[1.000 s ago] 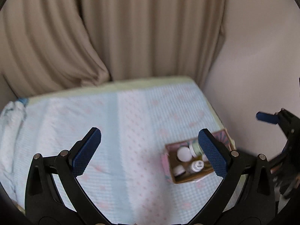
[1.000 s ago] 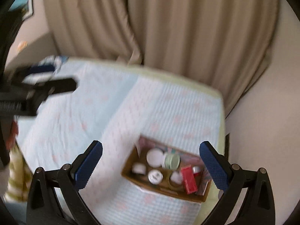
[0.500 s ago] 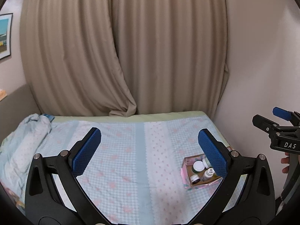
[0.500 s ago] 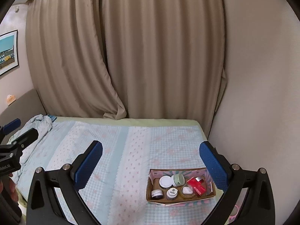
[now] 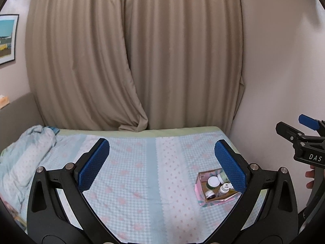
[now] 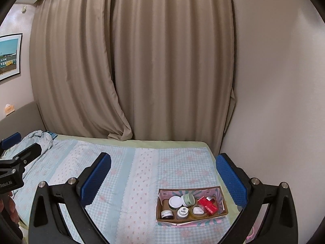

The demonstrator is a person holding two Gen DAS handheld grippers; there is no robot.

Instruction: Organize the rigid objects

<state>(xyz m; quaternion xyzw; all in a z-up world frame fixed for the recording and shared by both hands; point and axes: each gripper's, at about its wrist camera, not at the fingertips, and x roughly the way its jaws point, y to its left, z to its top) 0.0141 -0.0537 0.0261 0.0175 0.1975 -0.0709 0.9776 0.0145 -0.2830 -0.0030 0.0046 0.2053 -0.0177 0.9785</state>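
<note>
Since half a second ago, both views have barely shifted. The cardboard box (image 6: 192, 205), holding small jars and a red carton (image 6: 208, 205), sits on the bed (image 6: 142, 172), below and between the right gripper's (image 6: 162, 179) wide-apart jaws. The left gripper (image 5: 162, 165) is also spread and empty, the box just under its right jaw.

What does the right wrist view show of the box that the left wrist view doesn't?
Only the right wrist view shows the whole box unblocked, with the red carton, the white earbud case and the dark jar inside, plus the left gripper at its edge. Only the left wrist view shows the right gripper from outside, with its own right finger covering part of the box. Both show the bed, the curtain, the white-lidded jar and the green jar.
</note>
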